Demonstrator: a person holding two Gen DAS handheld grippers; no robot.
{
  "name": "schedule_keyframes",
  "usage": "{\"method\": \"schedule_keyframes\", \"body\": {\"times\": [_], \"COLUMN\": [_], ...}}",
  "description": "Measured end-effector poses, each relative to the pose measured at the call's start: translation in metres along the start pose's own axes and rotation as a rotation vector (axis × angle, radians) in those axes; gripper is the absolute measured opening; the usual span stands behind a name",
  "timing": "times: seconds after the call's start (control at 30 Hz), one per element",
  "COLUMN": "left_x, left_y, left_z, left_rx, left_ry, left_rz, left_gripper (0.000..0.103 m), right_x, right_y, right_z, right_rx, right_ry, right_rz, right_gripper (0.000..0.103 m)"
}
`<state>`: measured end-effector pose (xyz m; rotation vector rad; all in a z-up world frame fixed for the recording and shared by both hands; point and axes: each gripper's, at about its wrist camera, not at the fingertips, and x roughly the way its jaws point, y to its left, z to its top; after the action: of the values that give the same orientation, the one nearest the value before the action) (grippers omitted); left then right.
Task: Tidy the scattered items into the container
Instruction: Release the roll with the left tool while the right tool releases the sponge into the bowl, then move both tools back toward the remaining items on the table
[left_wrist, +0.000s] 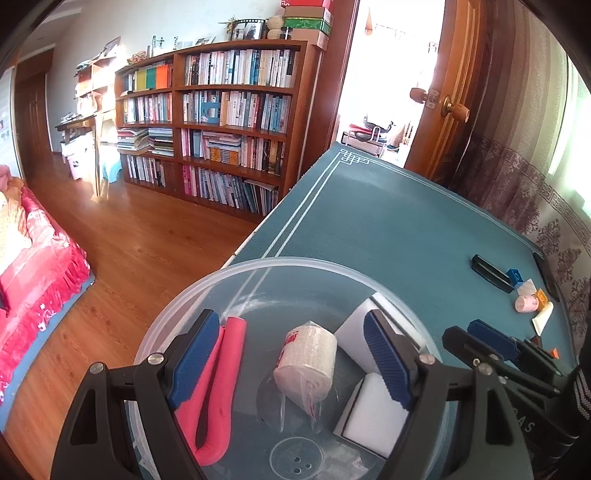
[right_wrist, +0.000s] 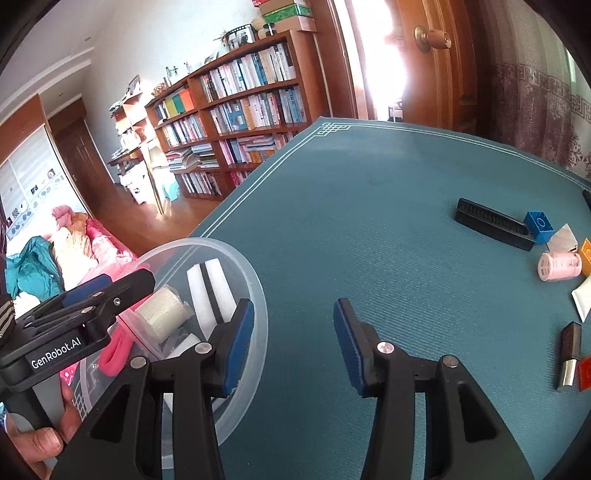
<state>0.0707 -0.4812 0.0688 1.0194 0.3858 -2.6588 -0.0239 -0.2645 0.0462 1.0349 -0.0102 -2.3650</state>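
On a teal table mat (right_wrist: 369, 206), the left gripper (left_wrist: 295, 365) is hovering, jaws wide and empty, over a clear container (left_wrist: 207, 288) holding a bandage roll (left_wrist: 306, 362). The right gripper (right_wrist: 295, 339) is also gaping empty. Well off to the right, a pink roller (right_wrist: 559, 265) is lying on its side, long axis left-right; it looks light and stiff, best pinched across its middle.

A table with a teal mat (right_wrist: 369, 206) carries a clear round container (left_wrist: 207, 291) at its left edge; a black comb (right_wrist: 493, 223), blue block (right_wrist: 540, 226) and pink roll (right_wrist: 559, 266) lie far right.
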Motion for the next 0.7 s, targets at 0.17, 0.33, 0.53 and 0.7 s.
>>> {"method": "schedule_keyframes", "body": {"times": [0.17,0.33,0.53,0.7], "left_x": [-0.004,-0.005,-0.008,-0.009], "left_y": [-0.012,-0.028,-0.058,-0.090], "left_z": [-0.005,-0.004,-0.007,-0.011], "left_rx": [0.026,0.053,0.106,0.166], "left_ry": [0.005,0.007,0.010,0.016], "left_rz": [-0.016,-0.030,-0.052,-0.076], "left_gripper": [0.084,0.084,0.084,0.084], "right_x": [-0.012,-0.028,-0.051,-0.072], "right_y": [-0.014,-0.039,-0.076,-0.108], "right_z": [-0.010,-0.021,-0.034,-0.047], "right_rx": [0.020,0.068,0.143,0.197], "right_ry": [-0.002,-0.014,-0.032,-0.050], "right_rz": [-0.017,-0.049,-0.093,-0.129], "right_gripper": [0.049,0.049,0.049,0.049]}}
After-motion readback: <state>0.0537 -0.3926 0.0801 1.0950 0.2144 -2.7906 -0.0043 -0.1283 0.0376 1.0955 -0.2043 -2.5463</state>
